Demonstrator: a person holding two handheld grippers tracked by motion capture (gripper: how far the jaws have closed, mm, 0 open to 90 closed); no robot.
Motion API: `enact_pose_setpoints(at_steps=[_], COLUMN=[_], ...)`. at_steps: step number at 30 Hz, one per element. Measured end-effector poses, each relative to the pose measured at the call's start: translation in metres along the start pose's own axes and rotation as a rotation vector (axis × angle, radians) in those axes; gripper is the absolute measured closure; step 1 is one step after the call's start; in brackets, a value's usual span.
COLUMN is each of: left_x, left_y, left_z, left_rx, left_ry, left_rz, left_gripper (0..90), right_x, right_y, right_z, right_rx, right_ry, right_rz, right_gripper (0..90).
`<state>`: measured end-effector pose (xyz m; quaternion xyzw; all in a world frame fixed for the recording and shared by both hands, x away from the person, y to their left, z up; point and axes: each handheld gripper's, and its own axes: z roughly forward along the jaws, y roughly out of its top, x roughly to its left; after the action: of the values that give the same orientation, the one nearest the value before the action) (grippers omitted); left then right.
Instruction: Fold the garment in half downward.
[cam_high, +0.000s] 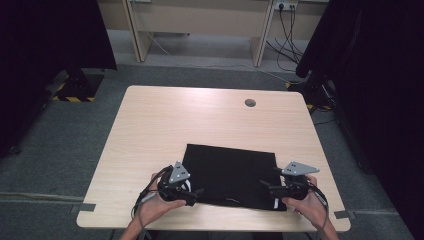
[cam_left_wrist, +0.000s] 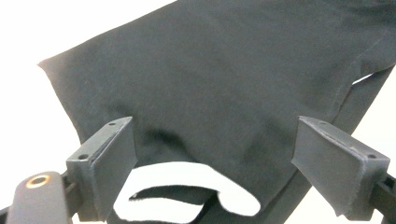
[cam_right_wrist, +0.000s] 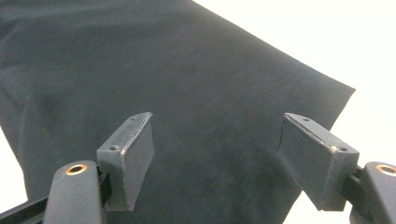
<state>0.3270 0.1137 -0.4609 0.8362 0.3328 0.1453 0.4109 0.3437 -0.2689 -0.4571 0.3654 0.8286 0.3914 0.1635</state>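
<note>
Grey carpet is surrounding a pale wooden table (cam_high: 150, 125), and dark curtains are hanging at both sides of the room. On the table's near half a black cloth (cam_high: 230, 172) is lying flat, folded into a rough rectangle, its near edge close to the table's front edge. The left gripper (cam_high: 192, 192) is hovering at the cloth's near left corner and the right gripper (cam_high: 267, 186) at its near right corner; both are standing wide open and gripping nothing, the fabric lying beneath the gaps. The cloth is looking light, soft and limp, so it is likely to sag and drape when lifted. Pinching both near corners at the hem, through all layers, seems the soundest hold.
</note>
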Motion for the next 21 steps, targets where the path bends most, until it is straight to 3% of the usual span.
enact_pose_setpoints(at_steps=[14, 16, 19, 21], left_x=[-0.002, -0.001, 0.000, 0.000], left_y=[-0.014, -0.017, -0.019, -0.020], left_z=[-0.003, -0.003, -0.004, -0.006], left_rx=[0.024, 0.027, 0.027, 0.027], left_ry=[-0.014, -0.013, -0.014, -0.016], left_rz=[-0.020, -0.023, -0.025, -0.025], left_gripper=[6.4, 5.1, 5.0, 4.4], right_x=[0.010, 0.010, 0.008, 0.002], right_y=[-0.015, -0.019, -0.020, -0.021], right_z=[0.004, 0.006, 0.005, 0.003], right_rx=[0.071, 0.063, 0.067, 0.067], right_ry=[0.004, -0.002, 0.002, 0.028], right_rz=[-0.004, -0.046, -0.058, -0.086], right_gripper=[23.8, 23.9, 23.9, 23.9])
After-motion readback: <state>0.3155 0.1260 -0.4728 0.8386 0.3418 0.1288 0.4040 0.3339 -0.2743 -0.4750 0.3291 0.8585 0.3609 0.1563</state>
